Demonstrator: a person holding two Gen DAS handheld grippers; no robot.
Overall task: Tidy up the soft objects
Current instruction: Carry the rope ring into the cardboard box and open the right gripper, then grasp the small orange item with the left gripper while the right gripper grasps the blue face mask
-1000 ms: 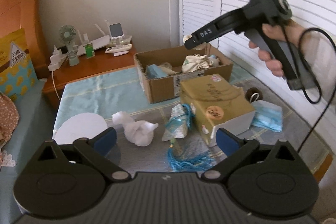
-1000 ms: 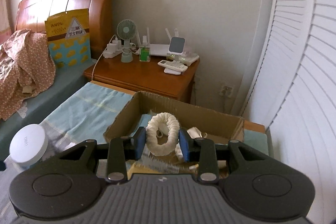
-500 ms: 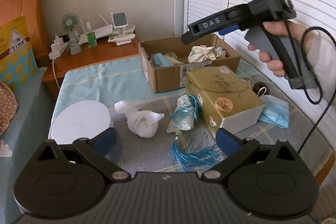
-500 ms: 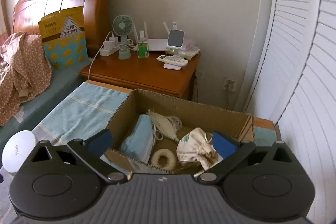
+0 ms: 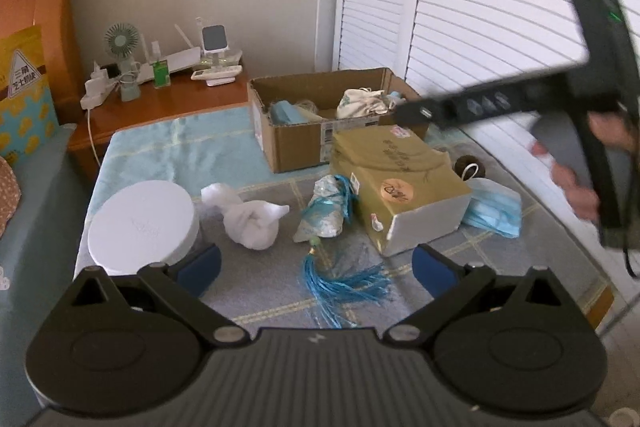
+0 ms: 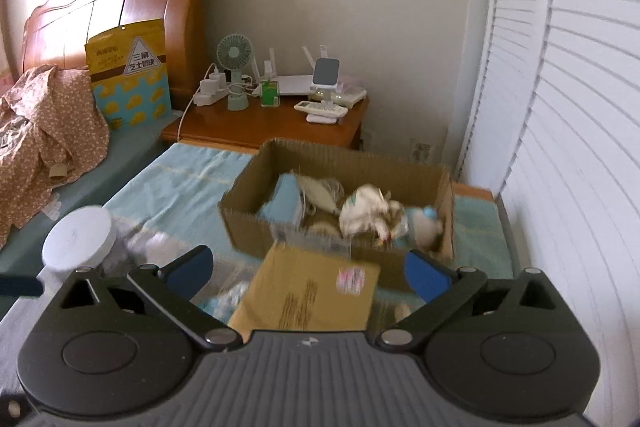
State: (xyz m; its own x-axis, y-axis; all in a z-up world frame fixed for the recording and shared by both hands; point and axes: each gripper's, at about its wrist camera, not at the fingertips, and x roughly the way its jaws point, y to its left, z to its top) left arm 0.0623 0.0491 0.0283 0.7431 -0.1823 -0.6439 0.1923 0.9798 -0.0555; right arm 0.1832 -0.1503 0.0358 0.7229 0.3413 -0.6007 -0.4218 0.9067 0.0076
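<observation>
Right tongs just sprang wide — empty, above cardboard box; left tongs wide, empty.

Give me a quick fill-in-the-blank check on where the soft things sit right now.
1. The white knotted cloth lies between the round white lid and the ____-tasselled pouch.
2. The blue face masks lie ____ the open cardboard box.
3. The right gripper holds ____.

Missing: blue; outside; nothing
</observation>
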